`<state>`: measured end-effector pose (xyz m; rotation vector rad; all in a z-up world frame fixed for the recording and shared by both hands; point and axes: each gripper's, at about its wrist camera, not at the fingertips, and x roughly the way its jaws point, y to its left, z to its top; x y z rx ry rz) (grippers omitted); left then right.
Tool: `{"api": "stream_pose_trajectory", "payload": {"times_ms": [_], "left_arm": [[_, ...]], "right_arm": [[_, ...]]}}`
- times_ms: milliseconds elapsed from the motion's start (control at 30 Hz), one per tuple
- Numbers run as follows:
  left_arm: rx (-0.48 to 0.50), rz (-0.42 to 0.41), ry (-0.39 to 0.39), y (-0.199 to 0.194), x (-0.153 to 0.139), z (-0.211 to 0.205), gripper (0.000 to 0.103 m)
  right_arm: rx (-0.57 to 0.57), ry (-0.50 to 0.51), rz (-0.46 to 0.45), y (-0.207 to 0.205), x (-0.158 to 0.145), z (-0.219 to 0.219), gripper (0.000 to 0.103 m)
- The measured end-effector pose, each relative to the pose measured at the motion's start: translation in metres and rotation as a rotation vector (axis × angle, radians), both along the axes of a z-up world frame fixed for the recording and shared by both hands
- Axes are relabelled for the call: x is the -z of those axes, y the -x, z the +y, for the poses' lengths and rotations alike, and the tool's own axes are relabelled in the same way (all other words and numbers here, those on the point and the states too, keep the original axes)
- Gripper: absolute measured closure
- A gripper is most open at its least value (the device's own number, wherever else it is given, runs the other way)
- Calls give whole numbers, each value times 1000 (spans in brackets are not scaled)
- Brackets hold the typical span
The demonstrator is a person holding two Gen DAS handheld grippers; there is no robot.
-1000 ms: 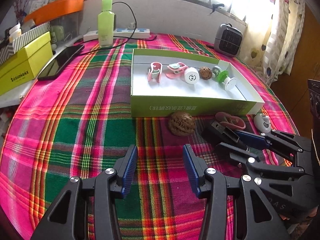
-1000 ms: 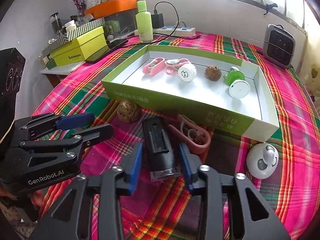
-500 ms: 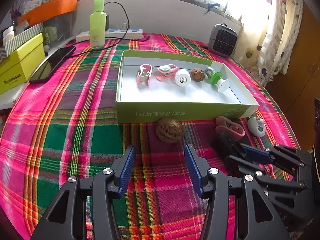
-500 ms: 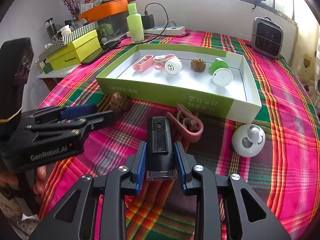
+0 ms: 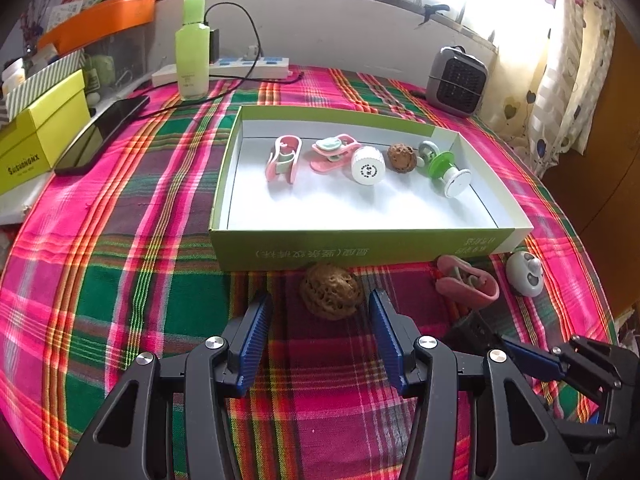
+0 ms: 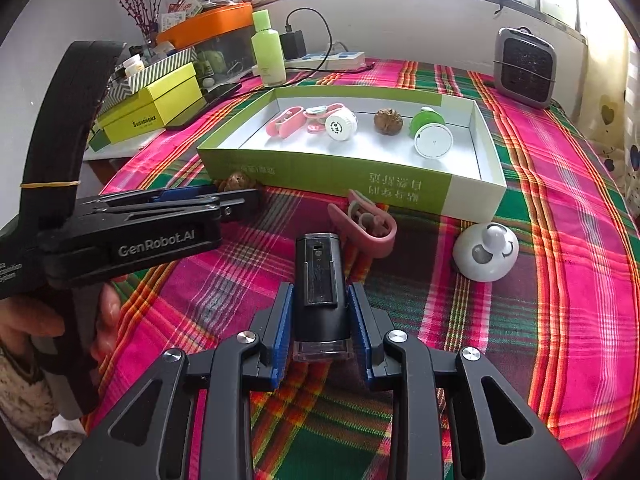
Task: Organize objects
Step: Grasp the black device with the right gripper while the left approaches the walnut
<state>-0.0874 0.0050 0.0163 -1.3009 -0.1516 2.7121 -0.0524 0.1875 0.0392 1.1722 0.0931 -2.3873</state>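
A round table is covered by a pink-and-green plaid cloth. On it, a shallow green-and-white cardboard box is positioned, with small clips and caps held inside. The black rectangular plastic device is clamped between the closed blue pads of the right gripper, near the box front. The left gripper is held open, its pads apart on either side of a brown wrinkled walnut beside the box wall.

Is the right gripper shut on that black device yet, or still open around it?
Shut on it: the right gripper has both blue fingers pressed against the sides of the black device.
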Motion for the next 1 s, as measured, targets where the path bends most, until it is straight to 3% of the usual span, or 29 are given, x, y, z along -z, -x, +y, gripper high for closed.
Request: {"api": "stream_pose_trajectory", "payload": {"times_ms": [367,800,1000], "left_arm": [[-27,8,20,5,1,2,55],[-51,12,25,6,1,-3,73],[-55,15,19,3,1,-6,73]], "right_arm": [[-1,8,-2,-1,-1,1,74],[-1,5,-1,-1,0,1,74],[-1,6,-1,-1,0,1,74]]}}
